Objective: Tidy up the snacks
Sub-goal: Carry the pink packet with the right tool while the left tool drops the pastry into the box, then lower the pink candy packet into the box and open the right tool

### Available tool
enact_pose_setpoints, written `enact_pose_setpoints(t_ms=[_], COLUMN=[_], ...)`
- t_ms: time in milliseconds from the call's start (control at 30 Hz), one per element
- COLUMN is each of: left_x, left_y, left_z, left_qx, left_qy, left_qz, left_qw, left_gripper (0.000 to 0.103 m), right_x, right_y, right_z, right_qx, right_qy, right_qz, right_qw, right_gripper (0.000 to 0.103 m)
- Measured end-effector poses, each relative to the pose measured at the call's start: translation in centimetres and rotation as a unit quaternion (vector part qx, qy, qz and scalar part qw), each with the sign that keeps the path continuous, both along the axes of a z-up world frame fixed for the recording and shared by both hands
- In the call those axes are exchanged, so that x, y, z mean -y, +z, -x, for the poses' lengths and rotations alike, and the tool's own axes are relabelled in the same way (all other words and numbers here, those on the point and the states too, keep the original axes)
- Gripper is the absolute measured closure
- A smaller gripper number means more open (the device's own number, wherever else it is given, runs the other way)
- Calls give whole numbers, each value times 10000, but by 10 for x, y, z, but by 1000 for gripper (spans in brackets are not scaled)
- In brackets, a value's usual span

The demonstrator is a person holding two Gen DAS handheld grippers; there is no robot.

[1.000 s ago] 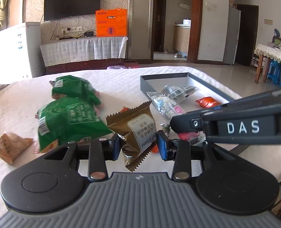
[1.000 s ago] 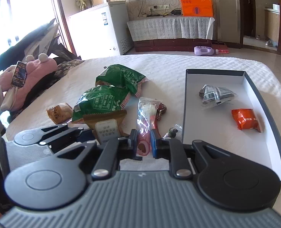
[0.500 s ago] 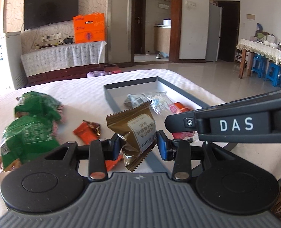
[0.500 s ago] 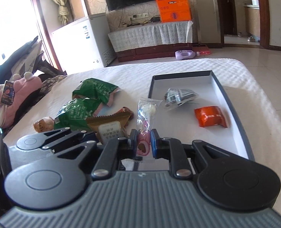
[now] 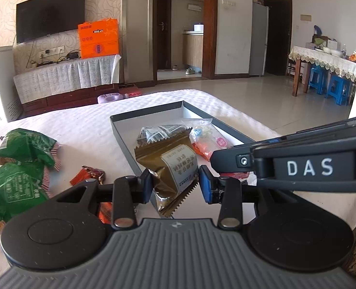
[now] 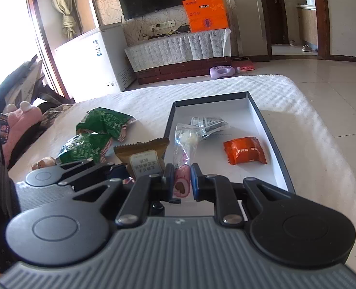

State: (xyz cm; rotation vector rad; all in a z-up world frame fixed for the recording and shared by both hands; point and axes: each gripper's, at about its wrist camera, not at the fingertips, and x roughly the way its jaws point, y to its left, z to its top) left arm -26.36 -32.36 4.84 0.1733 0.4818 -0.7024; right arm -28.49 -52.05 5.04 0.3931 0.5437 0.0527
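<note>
The shallow grey cardboard tray with a white floor (image 6: 269, 130) lies on the white quilted tablecloth (image 6: 305, 101) and serves as landmark. The left gripper (image 5: 175, 183) pinches a brown foil snack packet with a white label (image 5: 170, 161), held at the tray's near left edge. The right gripper (image 6: 181, 184), fingers pressed tight, clamps a clear plastic packet with a pink sweet (image 6: 185, 149) above the tray's near left corner. Inside the tray lie an orange foil packet (image 6: 245, 150) and a grey-and-white printed packet (image 6: 209, 122). Left of the tray, on the cloth, rest two green snack bags (image 6: 103, 122), with a small orange-brown wrapper (image 5: 89, 175) nearer the tray.
</note>
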Motion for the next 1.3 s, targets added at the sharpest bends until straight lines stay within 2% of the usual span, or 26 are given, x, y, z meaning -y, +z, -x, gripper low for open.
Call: enact_pose_setpoints(t_ms=[333,500,633,800,867,1067,1300], left_x=[21,33,39,41,41,35,20], left_y=[-20,-34,-40,-42,-41,-39,-35], left_z=[-16,-15,-11,-10,-9,0,12], left_qx=[-370,-289,-167,-85,-26,163,273], left_qy=[-135,-219,-347,-347,-218,-305,-408], left_qz=[16,-71,-175,-84,-102,-158,-33], left_qw=[9992,9993,9991,9993,9997,9993,9988], left_gripper=[58,58,50,38,28,23,16], right_x=[17,23,26,26,27,28,31], right_y=[-12,-18,-22,-24,-25,-29,-38], right_z=[-2,0,1,-1,-2,-6,-13], right_qx=[-241,-363,-438,-488,-507,-601,-793], right_qy=[-218,-317,-364,-369,-374,-395,-405], right_qz=[10,5,6,14,16,38,87], right_qw=[9995,9988,9984,9981,9980,9974,9960], right_gripper=[85,85,85,85,85,85,85])
